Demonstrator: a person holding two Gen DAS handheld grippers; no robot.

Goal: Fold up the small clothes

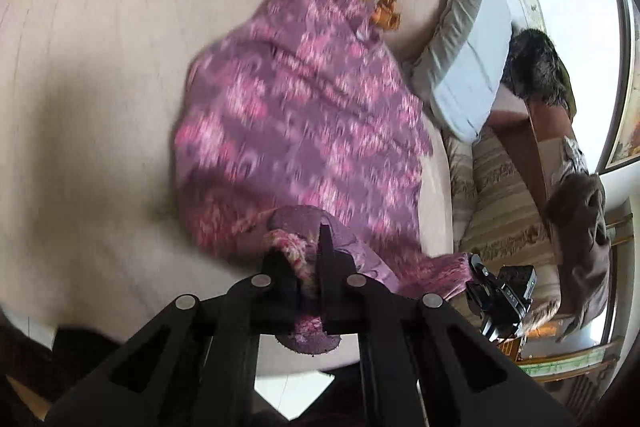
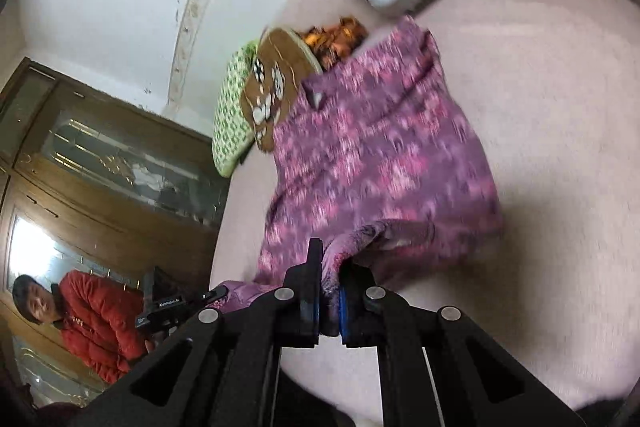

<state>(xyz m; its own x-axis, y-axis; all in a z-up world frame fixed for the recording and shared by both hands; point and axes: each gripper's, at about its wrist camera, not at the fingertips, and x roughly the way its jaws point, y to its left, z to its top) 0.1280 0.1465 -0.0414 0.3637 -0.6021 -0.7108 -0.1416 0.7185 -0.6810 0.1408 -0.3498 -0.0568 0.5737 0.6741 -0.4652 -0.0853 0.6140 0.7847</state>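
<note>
Tools are gripping together: left tool (image 1: 310,259) and right tool (image 2: 330,279) are each clenching the purple-and-pink patterned fleece garment's (image 1: 296,123) near edge at lower centre, probably lifting it for a fold over the pale pink bed (image 1: 100,67).

A small purple garment (image 1: 300,115) with pink floral print lies rumpled on a pale pink bed, near edge lifted.

The right tongs (image 2: 329,291) pinch the near edge of a purple garment (image 2: 376,155) on the pale bed (image 2: 540,107); a person in red (image 2: 86,323) stands left.
</note>
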